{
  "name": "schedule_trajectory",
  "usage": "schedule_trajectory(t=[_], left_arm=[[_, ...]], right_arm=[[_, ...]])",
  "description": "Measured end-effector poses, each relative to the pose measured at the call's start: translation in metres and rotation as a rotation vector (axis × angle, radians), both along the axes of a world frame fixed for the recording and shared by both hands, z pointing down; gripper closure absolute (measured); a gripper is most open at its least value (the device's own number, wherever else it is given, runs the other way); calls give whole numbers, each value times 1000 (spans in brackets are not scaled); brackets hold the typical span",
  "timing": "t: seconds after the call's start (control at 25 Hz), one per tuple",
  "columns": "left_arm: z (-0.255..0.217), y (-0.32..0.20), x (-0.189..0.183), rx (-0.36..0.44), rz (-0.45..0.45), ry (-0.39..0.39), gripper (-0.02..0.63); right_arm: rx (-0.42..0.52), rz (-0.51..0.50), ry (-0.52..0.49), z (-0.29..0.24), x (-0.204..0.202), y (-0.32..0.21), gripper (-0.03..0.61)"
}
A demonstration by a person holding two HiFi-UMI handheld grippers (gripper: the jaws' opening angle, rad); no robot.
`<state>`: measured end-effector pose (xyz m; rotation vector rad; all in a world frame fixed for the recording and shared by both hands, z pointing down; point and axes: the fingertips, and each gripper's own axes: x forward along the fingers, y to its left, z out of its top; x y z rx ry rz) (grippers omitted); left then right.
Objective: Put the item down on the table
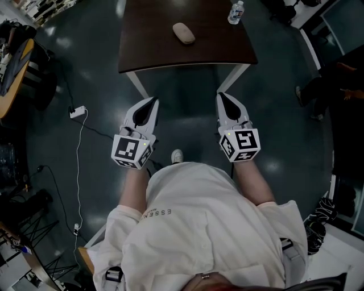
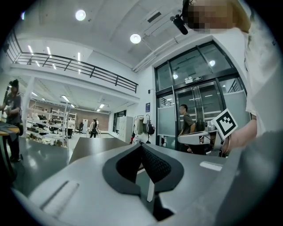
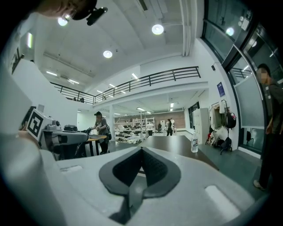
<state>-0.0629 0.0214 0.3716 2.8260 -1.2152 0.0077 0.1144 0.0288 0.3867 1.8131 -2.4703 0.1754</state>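
From the head view, a beige oval item (image 1: pixel 183 33) lies on the dark brown worktop (image 1: pixel 227 50) near a clear plastic water bottle (image 1: pixel 236 12), the left tool (image 1: pixel 152 103) and right tool (image 1: pixel 223 98) short of its edge; the left gripper view shows jaws clenched empty, the right gripper view likewise.

A water bottle (image 1: pixel 236 12) is standing upright well ahead of the right gripper (image 1: pixel 220 95), slightly to its right. A white power strip (image 1: pixel 77 112) is lying on the dark floor (image 1: pixel 187 102) left of the left gripper (image 1: pixel 153 101), with a white cable (image 1: pixel 79 170) trailing back from it. A white shoe (image 1: pixel 177 156) is showing behind and between both grippers. A bystander (image 2: pixel 186 123) is standing by glass doors (image 2: pixel 201 103), ahead-right of the left gripper.
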Motion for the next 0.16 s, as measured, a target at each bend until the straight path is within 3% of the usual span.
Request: schedule_trajectory(t=[0.16], left_arm=[[-1,0,-1,-2,1,0,597]], right_arm=[[-7,5,0,1,-1,0,588]])
